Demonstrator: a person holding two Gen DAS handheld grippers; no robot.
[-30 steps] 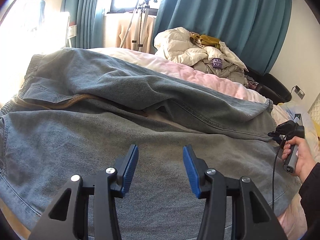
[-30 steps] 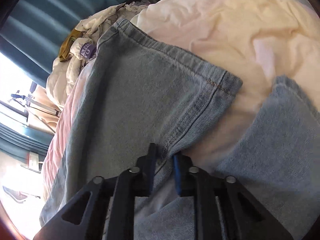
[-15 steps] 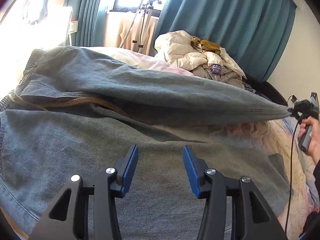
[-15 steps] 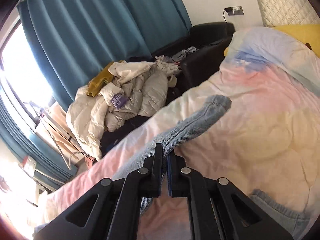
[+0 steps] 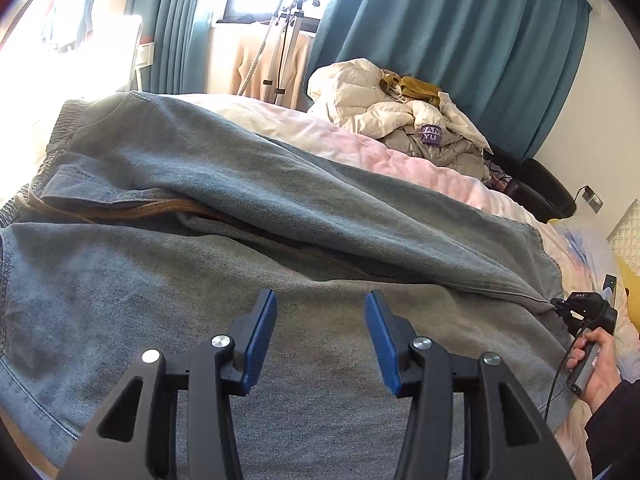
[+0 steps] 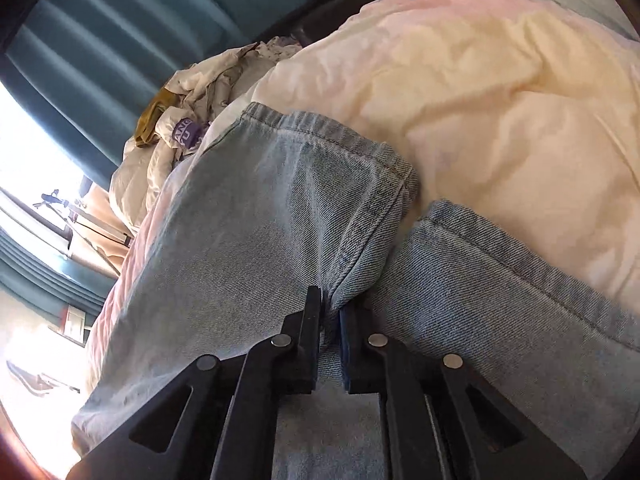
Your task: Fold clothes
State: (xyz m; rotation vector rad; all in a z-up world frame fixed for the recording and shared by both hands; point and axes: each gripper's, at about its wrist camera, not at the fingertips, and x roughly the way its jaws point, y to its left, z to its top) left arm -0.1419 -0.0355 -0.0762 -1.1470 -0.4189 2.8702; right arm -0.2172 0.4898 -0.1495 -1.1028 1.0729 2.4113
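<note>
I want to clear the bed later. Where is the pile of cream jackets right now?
In the left wrist view, the pile of cream jackets lies upper centre-right, beyond the jeans, against the teal curtain.

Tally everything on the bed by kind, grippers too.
Jeans: 1
Clothes pile: 1
Yellow pillow: 1
Grippers: 2, left gripper open, right gripper shut on the jeans' leg
Total: 5

Faded blue jeans [image 5: 280, 208], pastel pink-cream duvet [image 6: 500, 92], teal curtains [image 5: 460, 40].
</note>
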